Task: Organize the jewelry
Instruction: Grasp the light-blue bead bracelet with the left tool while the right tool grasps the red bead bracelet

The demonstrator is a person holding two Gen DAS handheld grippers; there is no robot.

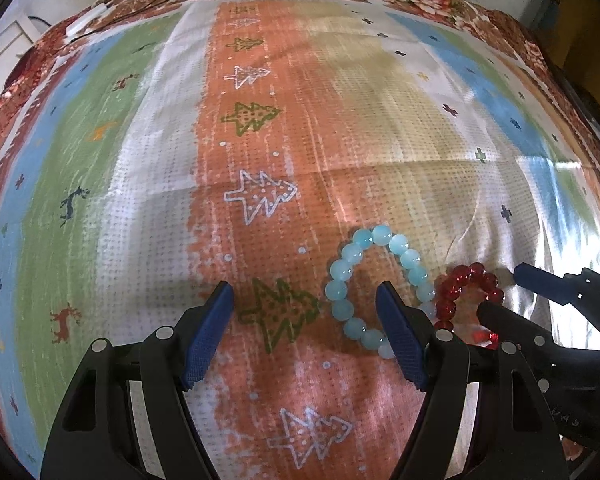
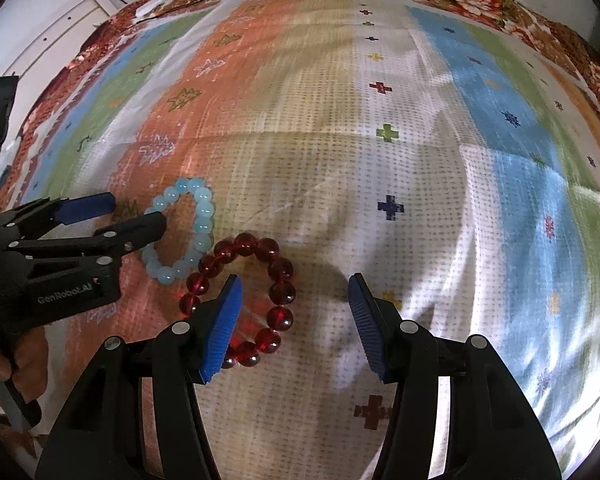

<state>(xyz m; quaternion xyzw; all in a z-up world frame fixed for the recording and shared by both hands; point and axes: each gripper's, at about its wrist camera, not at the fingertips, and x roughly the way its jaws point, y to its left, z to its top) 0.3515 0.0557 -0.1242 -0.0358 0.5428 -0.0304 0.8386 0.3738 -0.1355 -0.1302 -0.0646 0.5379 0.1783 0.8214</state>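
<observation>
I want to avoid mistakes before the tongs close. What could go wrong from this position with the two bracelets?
1. The blue bracelet and the red bracelet lie touching, so lifting one may drag the other.
2. The left tongs and right tongs work close together; they may collide.
3. One finger of each open tongs stands over its bracelet's ring, the other outside it. Round beads could slip from the pads, or the pads may pinch the wrinkled cloth.
</observation>
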